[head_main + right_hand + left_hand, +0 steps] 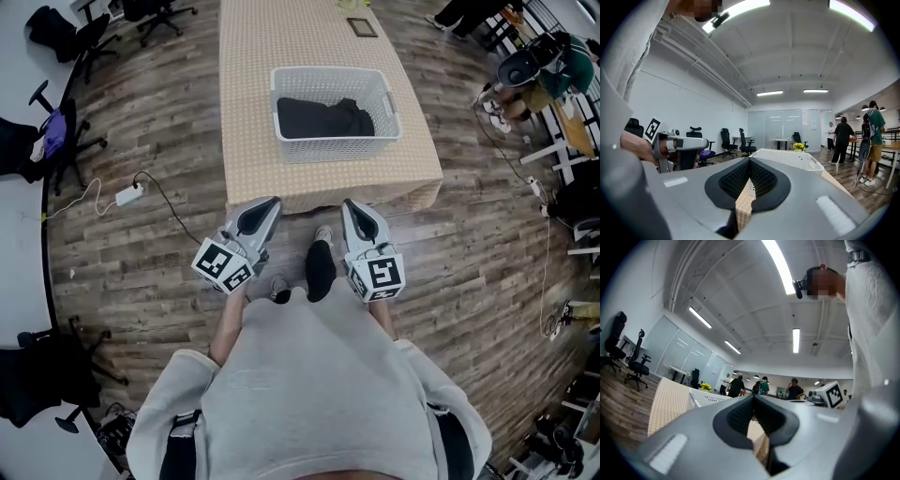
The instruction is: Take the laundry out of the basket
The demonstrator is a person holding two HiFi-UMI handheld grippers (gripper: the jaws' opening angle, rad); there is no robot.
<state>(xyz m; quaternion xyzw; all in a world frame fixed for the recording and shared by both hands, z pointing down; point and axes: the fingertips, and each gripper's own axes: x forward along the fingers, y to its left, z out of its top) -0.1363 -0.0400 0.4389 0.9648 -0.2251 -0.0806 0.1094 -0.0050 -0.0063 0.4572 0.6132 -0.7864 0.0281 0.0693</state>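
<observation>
While you hold left gripper (272,202) & right gripper (350,205) low by your torso, both sets of jaws pressed together, nothing in them. Dark laundry (323,117) sits in white basket (337,148) on table (267,56) ahead, heap & basket long axis running left-right. Table's near edge btwn grippers & basket; small dark frame (362,27) farther back.

The scene is viewed from head height, steeply downward, with the worktop (262,56) at the far side. Both gripper views are set low, just off the near worktop edge, and are aimed nearly level, slightly upward, across it. The basket (333,145) is shared by all three views.
</observation>
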